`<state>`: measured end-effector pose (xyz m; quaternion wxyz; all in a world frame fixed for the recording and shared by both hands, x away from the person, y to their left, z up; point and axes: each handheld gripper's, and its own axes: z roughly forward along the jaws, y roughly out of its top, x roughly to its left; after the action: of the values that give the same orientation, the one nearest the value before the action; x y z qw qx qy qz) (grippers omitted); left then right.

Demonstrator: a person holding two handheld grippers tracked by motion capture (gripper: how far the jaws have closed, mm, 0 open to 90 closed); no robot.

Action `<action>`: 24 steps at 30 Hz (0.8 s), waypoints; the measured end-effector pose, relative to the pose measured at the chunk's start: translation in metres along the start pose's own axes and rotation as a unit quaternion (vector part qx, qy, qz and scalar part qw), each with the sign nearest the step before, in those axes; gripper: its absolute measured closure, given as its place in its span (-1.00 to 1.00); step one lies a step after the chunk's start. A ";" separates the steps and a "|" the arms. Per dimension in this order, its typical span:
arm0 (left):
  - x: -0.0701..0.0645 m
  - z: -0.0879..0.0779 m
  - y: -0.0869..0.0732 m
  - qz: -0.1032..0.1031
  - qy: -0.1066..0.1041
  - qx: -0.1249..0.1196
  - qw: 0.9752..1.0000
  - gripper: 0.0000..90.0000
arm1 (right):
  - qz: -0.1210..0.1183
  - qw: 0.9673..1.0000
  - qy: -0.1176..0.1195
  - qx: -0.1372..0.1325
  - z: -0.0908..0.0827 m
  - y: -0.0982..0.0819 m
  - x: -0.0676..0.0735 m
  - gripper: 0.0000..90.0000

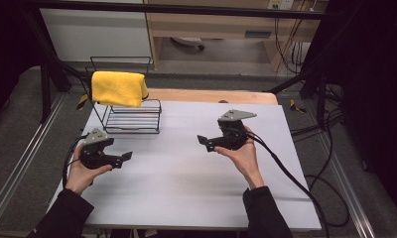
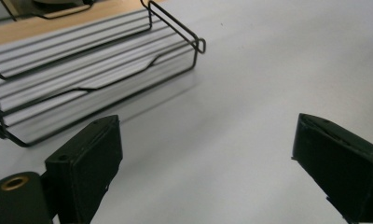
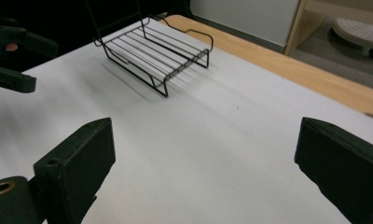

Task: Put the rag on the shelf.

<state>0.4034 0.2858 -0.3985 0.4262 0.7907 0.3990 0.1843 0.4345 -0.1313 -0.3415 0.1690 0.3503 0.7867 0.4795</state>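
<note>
A yellow cloth [image 1: 118, 88] hangs over the top bar of a black wire rack [image 1: 132, 118] at the back left of the white table [image 1: 196, 188]. My left gripper [image 1: 121, 158] is held just above the table in front of the rack, pointing right, jaws open and empty. In the left gripper view the gripper [image 2: 208, 154] faces bare table, with the rack [image 2: 96, 70] at the upper left. My right gripper [image 1: 205, 143] hovers mid-table, pointing left, open and empty. The right gripper view shows that gripper [image 3: 208, 158], the rack [image 3: 156, 51] and the left gripper [image 3: 12, 56] beyond.
A wooden tabletop edge [image 1: 211, 95] runs behind the white table. Black cables [image 1: 296, 173] trail off the right side to the floor. Black frame posts [image 1: 45, 79] stand at the left and right. A wooden shelf unit [image 1: 211, 25] stands at the back.
</note>
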 end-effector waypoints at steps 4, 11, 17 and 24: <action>-0.005 0.003 -0.010 -0.003 -0.008 0.002 1.000 -0.84 | 0.018 1.000 0.001 0.003 -0.010 -0.025 -0.011 -0.90; -0.012 0.008 -0.026 0.004 -0.017 0.007 1.000 -0.82 | 0.033 0.999 -0.012 0.021 -0.024 -0.068 -0.026 -0.93; -0.014 0.010 -0.034 0.009 -0.016 0.016 1.000 -0.83 | 0.047 0.998 -0.021 0.038 -0.036 -0.103 -0.038 -0.94; -0.015 0.011 -0.040 0.013 -0.017 0.022 1.000 -0.82 | 0.067 0.996 -0.030 0.049 -0.054 -0.135 -0.051 -0.95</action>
<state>0.3828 0.2808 -0.4367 0.4133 0.8078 0.3854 0.1678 0.3851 -0.2418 -0.4369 0.1425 0.4245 0.7782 0.4404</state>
